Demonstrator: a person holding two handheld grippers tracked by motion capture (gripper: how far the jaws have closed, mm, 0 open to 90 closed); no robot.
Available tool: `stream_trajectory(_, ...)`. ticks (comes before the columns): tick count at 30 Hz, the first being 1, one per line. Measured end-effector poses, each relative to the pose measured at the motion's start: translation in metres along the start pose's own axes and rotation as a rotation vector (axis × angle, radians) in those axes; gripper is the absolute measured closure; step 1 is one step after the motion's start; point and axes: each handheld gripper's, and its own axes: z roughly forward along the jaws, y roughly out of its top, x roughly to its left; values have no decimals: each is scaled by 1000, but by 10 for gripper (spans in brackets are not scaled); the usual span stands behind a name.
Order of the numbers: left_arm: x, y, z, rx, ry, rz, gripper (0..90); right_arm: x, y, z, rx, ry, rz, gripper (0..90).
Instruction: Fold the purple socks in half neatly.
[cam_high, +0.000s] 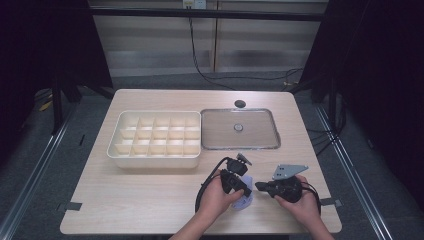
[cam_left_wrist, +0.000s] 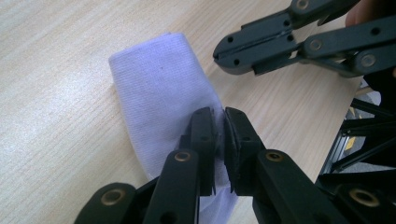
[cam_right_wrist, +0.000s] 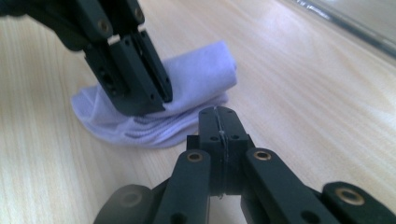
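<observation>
A folded white cloth (cam_high: 244, 203), ribbed like a sock, lies on the wooden table near its front edge. My left gripper (cam_left_wrist: 219, 122) points down onto the cloth (cam_left_wrist: 159, 79), and its jaws are pinched together on a fold of it. From the right gripper view, the left gripper (cam_right_wrist: 156, 95) grips the cloth (cam_right_wrist: 205, 70) at its near side. My right gripper (cam_right_wrist: 218, 116) is shut with nothing in it, and its tips rest just beside the cloth. It also appears in the left gripper view as the right gripper (cam_left_wrist: 218, 52), closed above the cloth's far end.
A cream box (cam_high: 152, 161) with several small compartments stands at mid-left. Beside it is a clear-rimmed tray (cam_high: 239, 148) holding a small round piece (cam_high: 238, 127). A black disc (cam_high: 240, 103) lies behind the tray. The table's front edge (cam_high: 200, 233) is close to the hands.
</observation>
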Motion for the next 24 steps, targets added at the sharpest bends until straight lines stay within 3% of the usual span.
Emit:
stream_trajectory(3, 0, -3, 0, -16, 2, 7, 829, 1, 3, -1, -20, 3, 9, 900)
stream_trajectory(12, -2, -5, 0, -25, 17, 26, 827, -1, 9, -3, -7, -7, -15, 900)
stream_trajectory(24, -5, -8, 0, -45, 37, 43, 825, 0, 24, -2, -40, 20, -26, 900)
